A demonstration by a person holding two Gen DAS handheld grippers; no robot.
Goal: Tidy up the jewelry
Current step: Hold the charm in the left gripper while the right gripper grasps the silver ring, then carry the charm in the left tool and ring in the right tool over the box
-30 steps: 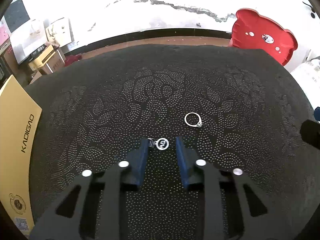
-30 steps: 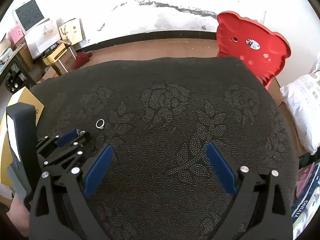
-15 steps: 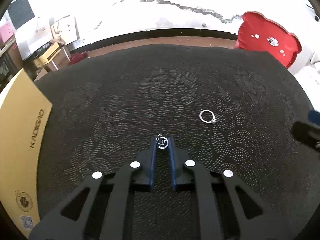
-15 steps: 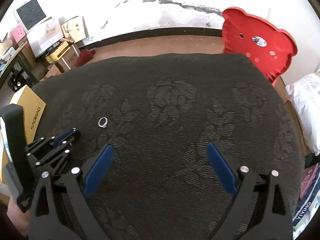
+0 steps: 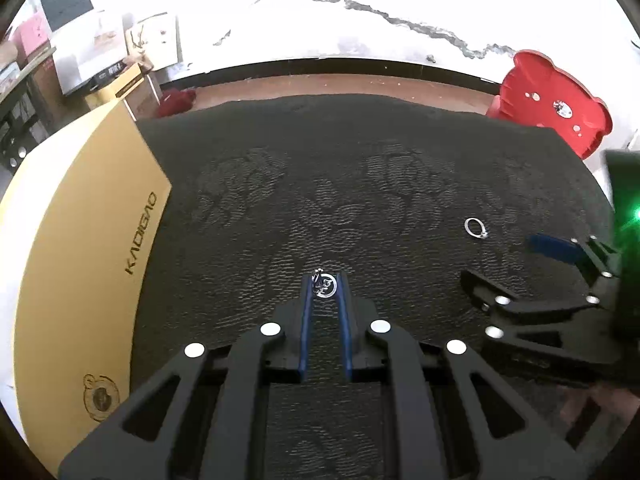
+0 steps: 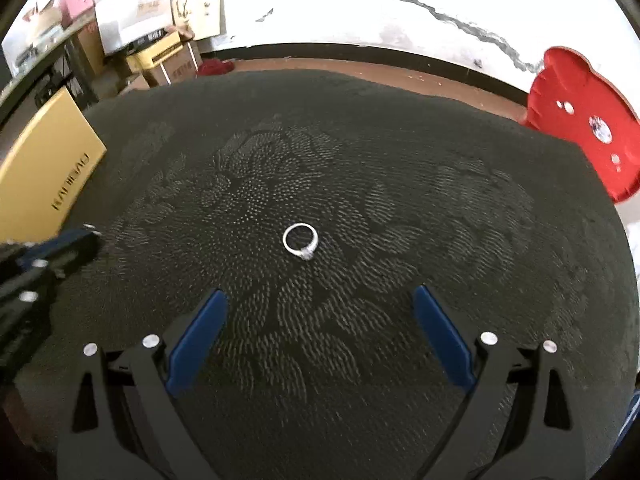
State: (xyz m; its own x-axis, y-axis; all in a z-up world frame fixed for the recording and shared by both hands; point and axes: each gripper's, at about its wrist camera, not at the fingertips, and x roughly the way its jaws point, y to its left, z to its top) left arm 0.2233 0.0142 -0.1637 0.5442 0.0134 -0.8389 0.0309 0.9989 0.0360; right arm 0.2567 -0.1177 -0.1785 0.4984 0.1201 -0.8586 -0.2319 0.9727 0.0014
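My left gripper (image 5: 324,282) is shut on a small silver round charm (image 5: 325,286), pinched between its blue pads just above the dark patterned cloth (image 5: 320,184). A silver ring with a small stone (image 6: 301,240) lies flat on the cloth; in the left wrist view the ring (image 5: 475,228) sits to the right. My right gripper (image 6: 318,300) hangs open just short of the ring, its blue fingers spread wide on either side with nothing between them. The right gripper (image 5: 516,262) also shows at the right edge of the left wrist view.
A yellow flat box (image 5: 84,248) lies along the cloth's left side. A red bear-shaped stool (image 6: 584,120) stands beyond the far right corner. Cardboard boxes (image 6: 156,52) are stacked on the floor at the back left, against a white wall.
The left gripper closed on the charm and carried it left toward the yellow box. The right gripper swung left and lower, bringing the ring to the middle of its view.
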